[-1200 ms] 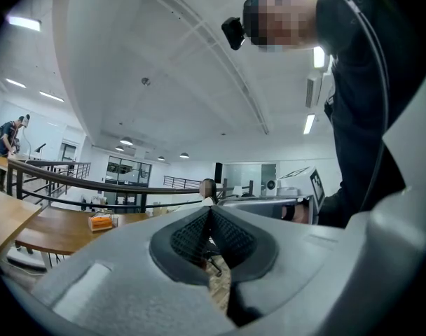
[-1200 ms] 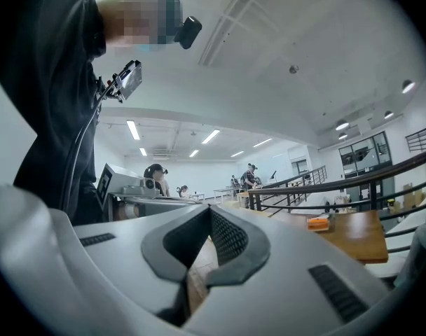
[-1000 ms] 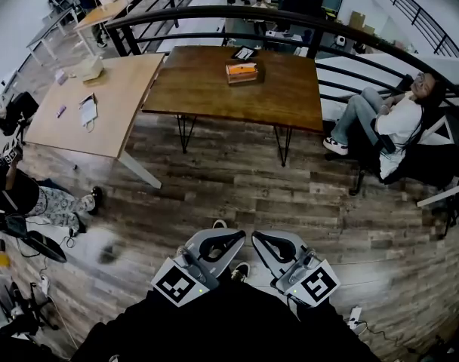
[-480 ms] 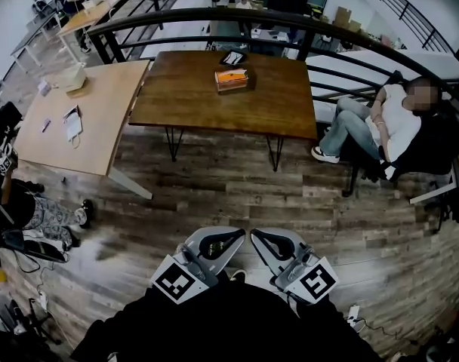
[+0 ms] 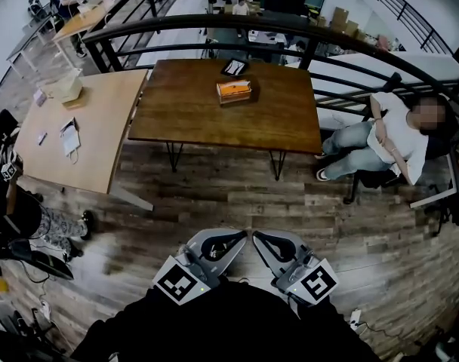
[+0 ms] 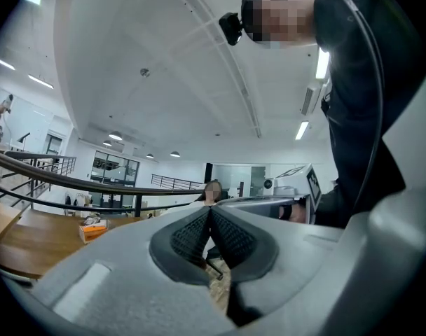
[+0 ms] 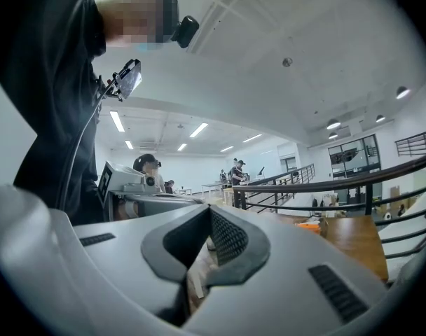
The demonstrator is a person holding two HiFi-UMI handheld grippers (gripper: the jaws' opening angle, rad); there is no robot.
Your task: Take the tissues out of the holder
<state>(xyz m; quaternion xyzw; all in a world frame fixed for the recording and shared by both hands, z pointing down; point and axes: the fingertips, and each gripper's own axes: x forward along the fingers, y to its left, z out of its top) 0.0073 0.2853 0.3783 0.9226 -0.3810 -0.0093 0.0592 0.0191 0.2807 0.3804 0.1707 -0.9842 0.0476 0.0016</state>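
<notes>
Orange tissue holder [image 5: 235,90] sits at upper centre on the dark wooden table [image 5: 290,119], well apart from both grippers. Left gripper [image 5: 231,240] and right gripper [image 5: 266,241] are side by side at bottom centre over the plank floor [image 5: 237,194]. Each has its jaws pressed together with nothing between them. A seated person [image 5: 395,142] is at right.

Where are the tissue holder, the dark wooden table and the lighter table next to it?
tissue holder [image 5: 234,91], head view, on its orange top face.
dark table [image 5: 188,115], head view, on bare tabletop left of the holder.
light table [image 5: 101,123], head view, on bare tabletop near its right edge.
</notes>
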